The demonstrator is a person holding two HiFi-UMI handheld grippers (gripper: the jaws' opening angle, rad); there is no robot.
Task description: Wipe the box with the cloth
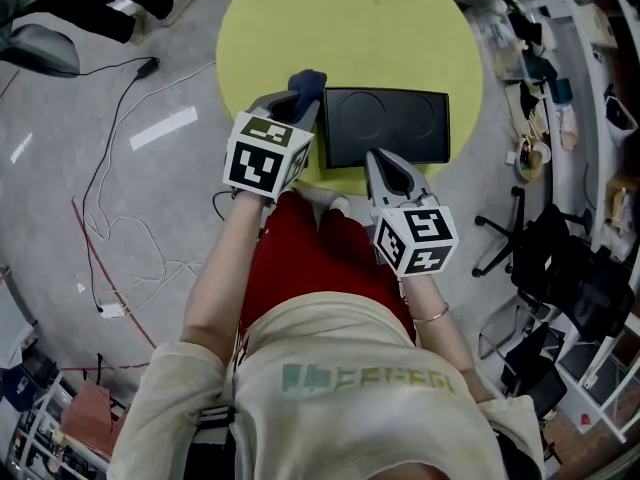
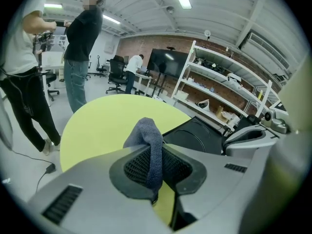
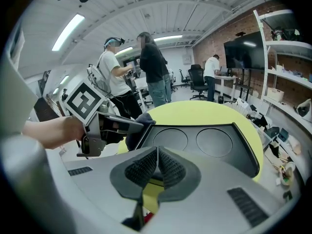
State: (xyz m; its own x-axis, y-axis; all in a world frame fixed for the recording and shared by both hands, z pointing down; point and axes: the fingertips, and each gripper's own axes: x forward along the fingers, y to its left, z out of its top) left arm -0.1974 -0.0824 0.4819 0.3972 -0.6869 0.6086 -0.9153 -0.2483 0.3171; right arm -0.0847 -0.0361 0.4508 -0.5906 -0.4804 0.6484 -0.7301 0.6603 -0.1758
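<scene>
The ribbed grey fingers (image 2: 137, 167) of the left gripper (image 2: 156, 155) are clenching a fold of the blue-grey terry cloth (image 2: 148, 135), which is bunching up above the pads and trailing down between them. The right gripper (image 3: 157, 157) is holding nothing, its meshed fingers (image 3: 143, 169) pressing flat against each other. In the head view the left gripper (image 1: 303, 96) is carrying the cloth (image 1: 308, 78) just beside the far left corner of the flat black plastic box (image 1: 385, 125), whose top is showing two shallow round recesses. The right gripper (image 1: 376, 160) is pointing at the box's near edge; whether it is touching cannot be told. The box is lying at the near side of the round yellow-green worktop (image 1: 350, 28). Two people (image 3: 136, 72) are standing beyond the worktop in the right gripper view.
</scene>
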